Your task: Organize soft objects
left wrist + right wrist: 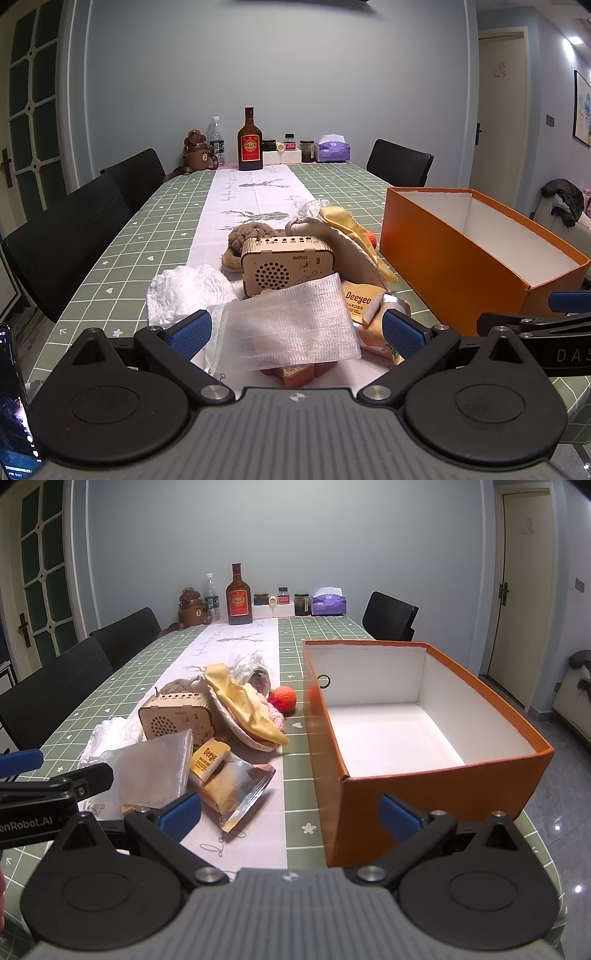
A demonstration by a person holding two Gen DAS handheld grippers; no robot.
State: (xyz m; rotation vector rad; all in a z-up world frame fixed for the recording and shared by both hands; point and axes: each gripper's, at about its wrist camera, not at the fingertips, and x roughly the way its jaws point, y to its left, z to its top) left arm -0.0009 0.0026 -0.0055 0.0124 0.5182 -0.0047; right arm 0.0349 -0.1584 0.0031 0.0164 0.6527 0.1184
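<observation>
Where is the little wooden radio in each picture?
Left wrist view: the wooden radio sits in the middle, just beyond the white mesh bag that lies between the left tongs.
Right wrist view: the radio is left of centre, behind the mesh bag.
Shared landmark: the orange box, to the radio's right in both views.

Orange box [436, 794], white inside; green checked tablecloth [110, 258]; yellow cloth [247, 709]; red knitted strawberry [283, 698].
</observation>
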